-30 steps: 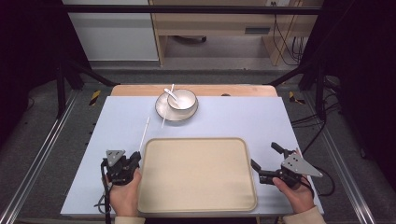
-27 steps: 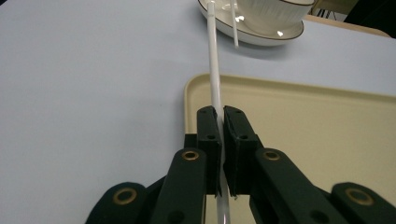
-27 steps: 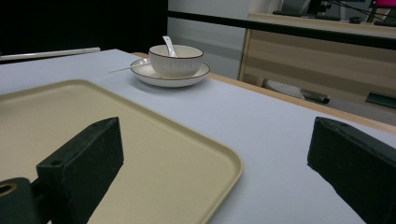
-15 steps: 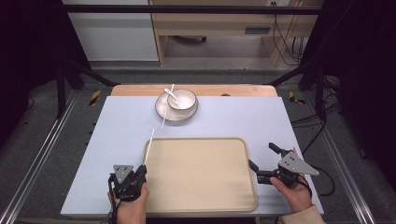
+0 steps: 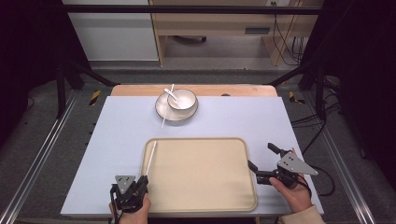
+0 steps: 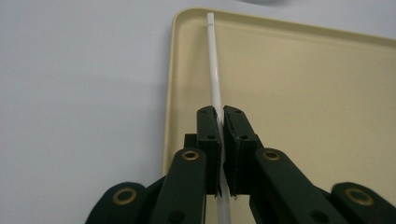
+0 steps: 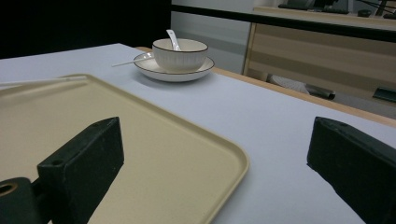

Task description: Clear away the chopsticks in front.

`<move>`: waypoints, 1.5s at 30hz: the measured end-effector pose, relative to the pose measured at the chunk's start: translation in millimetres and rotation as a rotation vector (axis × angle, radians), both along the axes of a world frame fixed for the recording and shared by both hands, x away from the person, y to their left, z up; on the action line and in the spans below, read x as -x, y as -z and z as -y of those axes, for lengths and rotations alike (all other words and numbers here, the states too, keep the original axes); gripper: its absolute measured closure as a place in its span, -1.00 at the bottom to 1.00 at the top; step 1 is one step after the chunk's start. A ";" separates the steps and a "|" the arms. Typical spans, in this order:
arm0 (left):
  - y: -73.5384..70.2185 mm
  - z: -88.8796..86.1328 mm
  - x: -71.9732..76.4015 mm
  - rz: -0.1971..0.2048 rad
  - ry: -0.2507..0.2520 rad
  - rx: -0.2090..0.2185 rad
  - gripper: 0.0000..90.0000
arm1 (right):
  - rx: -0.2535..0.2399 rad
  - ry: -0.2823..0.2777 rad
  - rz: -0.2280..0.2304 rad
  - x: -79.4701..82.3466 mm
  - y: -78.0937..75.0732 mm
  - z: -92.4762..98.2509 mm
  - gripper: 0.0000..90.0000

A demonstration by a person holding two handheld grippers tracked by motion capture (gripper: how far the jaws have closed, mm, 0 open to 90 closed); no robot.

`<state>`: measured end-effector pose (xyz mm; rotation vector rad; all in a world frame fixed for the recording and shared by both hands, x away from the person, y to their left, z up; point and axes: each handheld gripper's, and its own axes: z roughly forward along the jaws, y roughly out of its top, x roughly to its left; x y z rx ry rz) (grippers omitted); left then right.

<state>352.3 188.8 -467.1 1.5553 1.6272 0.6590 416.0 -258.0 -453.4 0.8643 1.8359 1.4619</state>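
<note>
In the high view the left gripper (image 5: 141, 179), lower left, clamps a white stick (image 5: 150, 157) lying over the tray's (image 5: 205, 196) left rim, while the right gripper (image 5: 261, 157), lower right, gapes; the left gripper view shows jaws pinching the stick (image 6: 215, 79) at center; the right gripper view shows jaws wide apart, the stick (image 7: 42, 80) at far left.

floor: grey (image 5: 56, 140), dim at the edges | frame: black bar (image 5: 196, 9) across the top, metal rails (image 5: 32, 163) beside the table | back: white cabinet (image 5: 112, 32), wooden bench (image 5: 219, 23) | cables (image 5: 285, 42) at far right
</note>
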 end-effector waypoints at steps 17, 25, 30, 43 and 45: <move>11.0 -1.9 -5.6 -0.005 -0.021 0.005 0.89 | 0.001 -0.003 -0.003 -0.6 0.5 -0.7 -0.91; 14.1 -0.6 -6.3 0.006 -0.028 -0.001 0.82 | -0.002 -0.003 -0.005 -0.8 0.5 -0.8 -0.91; 9.2 -2.3 -7.6 0.022 -0.029 -0.027 0.73 | -0.003 -0.004 -0.004 -0.8 0.5 -0.5 -0.91; -9.8 -0.6 -30.7 0.041 0.076 -0.085 0.41 | 0.004 -0.001 -0.013 -1.3 1.2 -0.3 -0.91; -13.3 -1.9 -38.7 0.033 0.103 -0.107 0.35 | 0.006 -0.001 -0.015 -1.4 1.4 -0.6 -0.91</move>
